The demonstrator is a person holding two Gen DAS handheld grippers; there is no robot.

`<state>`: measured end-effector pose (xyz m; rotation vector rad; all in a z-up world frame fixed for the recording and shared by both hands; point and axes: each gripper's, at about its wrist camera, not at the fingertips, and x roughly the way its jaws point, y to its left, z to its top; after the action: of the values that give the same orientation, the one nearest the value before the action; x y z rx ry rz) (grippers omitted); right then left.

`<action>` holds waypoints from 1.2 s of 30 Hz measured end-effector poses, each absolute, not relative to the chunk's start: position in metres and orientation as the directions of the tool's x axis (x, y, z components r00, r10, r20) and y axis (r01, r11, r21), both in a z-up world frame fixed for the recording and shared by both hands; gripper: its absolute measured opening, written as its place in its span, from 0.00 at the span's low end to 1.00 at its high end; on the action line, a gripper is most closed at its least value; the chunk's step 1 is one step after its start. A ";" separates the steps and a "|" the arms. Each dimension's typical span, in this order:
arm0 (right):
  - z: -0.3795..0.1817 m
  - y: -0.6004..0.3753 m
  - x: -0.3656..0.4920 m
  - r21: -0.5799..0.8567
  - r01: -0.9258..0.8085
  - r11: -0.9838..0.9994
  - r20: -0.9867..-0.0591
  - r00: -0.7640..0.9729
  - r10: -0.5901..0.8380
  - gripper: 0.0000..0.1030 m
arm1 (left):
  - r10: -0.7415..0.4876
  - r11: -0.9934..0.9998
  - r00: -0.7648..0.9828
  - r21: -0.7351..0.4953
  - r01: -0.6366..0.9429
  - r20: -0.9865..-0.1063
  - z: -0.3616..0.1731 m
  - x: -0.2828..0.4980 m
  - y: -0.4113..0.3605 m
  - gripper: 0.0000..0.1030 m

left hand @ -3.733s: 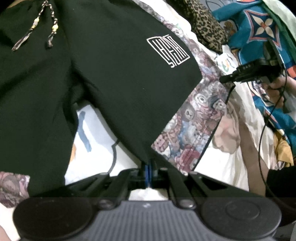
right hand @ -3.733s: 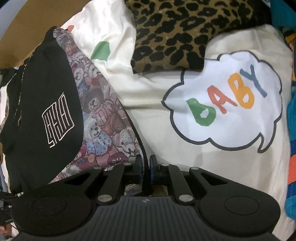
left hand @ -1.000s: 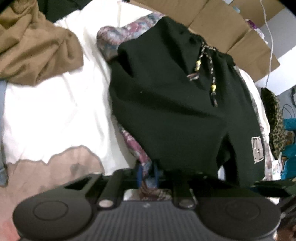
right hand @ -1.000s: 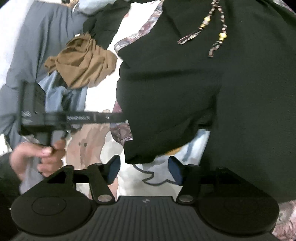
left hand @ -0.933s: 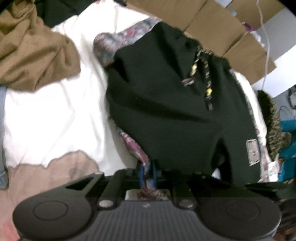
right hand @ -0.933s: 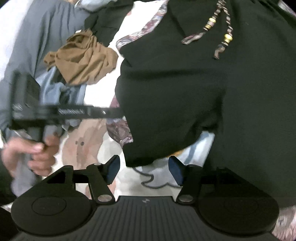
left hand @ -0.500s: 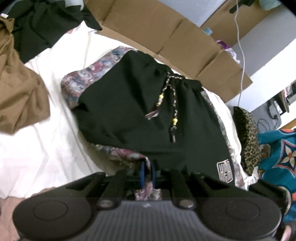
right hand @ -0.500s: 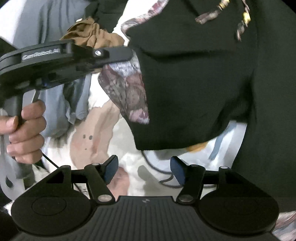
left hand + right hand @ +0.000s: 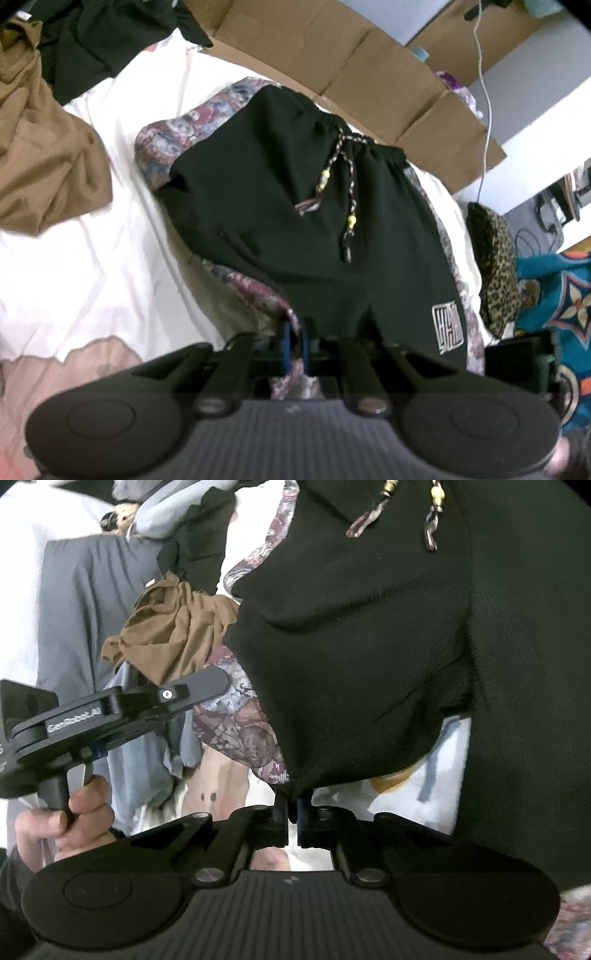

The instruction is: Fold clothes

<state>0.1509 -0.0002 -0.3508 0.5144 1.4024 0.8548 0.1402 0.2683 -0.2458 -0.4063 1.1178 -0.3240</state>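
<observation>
Black shorts: a pair of black shorts with patterned side panels lies spread on the bed, waistband toward the far edge, a beaded drawstring trailing down the front and a white square logo on one leg
Left gripper: the left gripper has its blue-padded jaws pressed together on the patterned hem of one shorts leg, at the near edge of the garment
Right gripper: the right gripper has its jaws closed on the bottom corner of the black fabric, which hangs in folds above it
Left hand: seen from the right wrist camera, the person's left hand grips the black handle of the other tool
Bed surface: a white sheet with a pale pink printed patch at the near left covers the bed
Other clothes: a crumpled brown garment lies to the left of the shorts, a dark garment beyond it, and a leopard-print item to the right beside teal patterned cloth
Room: flattened brown cardboard lines the far side of the bed against a pale wall, with a white cable hanging over it
</observation>
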 end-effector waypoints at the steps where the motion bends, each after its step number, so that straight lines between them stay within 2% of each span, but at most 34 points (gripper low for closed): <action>1: -0.349 -0.005 0.150 0.758 -0.204 0.619 -0.639 -0.045 0.768 0.01 | -0.452 0.881 0.401 -0.471 0.056 -0.797 -0.245 0.138 0.267 0.06; 12: -0.310 -0.060 0.163 0.701 -0.225 0.677 -0.687 0.044 0.726 0.00 | -0.539 0.841 0.388 -0.504 0.196 -0.748 -0.235 0.146 0.224 0.05; 19: -0.308 -0.102 0.178 0.655 -0.159 0.738 -0.726 0.136 0.674 0.00 | -0.574 0.819 0.373 -0.508 0.267 -0.729 -0.251 0.179 0.188 0.04; 27: -0.326 -0.107 0.186 0.606 -0.122 0.786 -0.771 0.154 0.618 0.00 | -0.524 0.849 0.337 -0.449 0.280 -0.782 -0.287 0.194 0.163 0.05; 31: -0.337 -0.108 0.188 0.570 -0.096 0.816 -0.800 0.161 0.578 0.00 | -0.490 0.866 0.319 -0.413 0.281 -0.811 -0.300 0.200 0.153 0.12; 33: -0.341 -0.111 0.188 0.561 -0.086 0.823 -0.807 0.161 0.568 0.00 | -0.507 0.859 0.337 -0.431 0.277 -0.793 -0.291 0.202 0.158 0.13; 36: -0.344 -0.113 0.188 0.553 -0.083 0.829 -0.813 0.164 0.559 0.00 | -0.499 0.866 0.404 -0.422 0.269 -0.767 -0.272 0.201 0.176 0.23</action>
<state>0.1883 -0.1131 -0.3436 0.4285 1.3363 0.4778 0.2010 0.1764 -0.2724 -0.2470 1.0489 -0.4906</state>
